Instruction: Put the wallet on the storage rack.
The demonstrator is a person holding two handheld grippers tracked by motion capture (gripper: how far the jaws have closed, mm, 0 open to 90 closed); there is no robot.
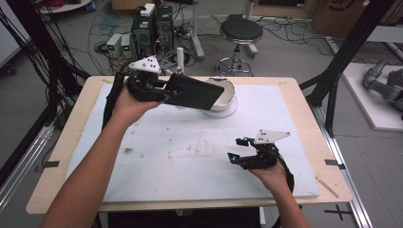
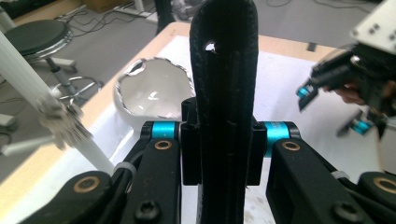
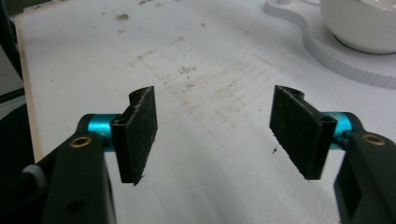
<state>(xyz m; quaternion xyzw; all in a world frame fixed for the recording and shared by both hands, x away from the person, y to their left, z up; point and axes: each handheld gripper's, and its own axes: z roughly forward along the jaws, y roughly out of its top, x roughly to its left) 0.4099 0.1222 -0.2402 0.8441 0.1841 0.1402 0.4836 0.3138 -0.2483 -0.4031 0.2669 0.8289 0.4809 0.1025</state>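
Note:
My left gripper (image 1: 173,92) hangs over the back of the table, shut on a flat black stitched case (image 1: 197,92) that sticks out to the right, over a white bowl (image 1: 228,97). In the left gripper view the case (image 2: 224,70) stands edge-on, clamped between the two pads of the left gripper (image 2: 223,135), with the bowl (image 2: 154,88) behind it. My right gripper (image 1: 237,149) is low over the white mat at the front right. Its pads stand wide apart with nothing between them in the right gripper view (image 3: 215,135). The bowl (image 3: 359,23) rests on a white base (image 3: 327,51).
A stained white mat (image 1: 190,156) covers most of the wooden table (image 1: 62,156). A thin white post (image 1: 180,54) stands at the table's back edge. Behind the table are a stool (image 1: 241,31), computer boxes (image 1: 152,28) and cables. Black frame bars (image 1: 342,52) rise at the right.

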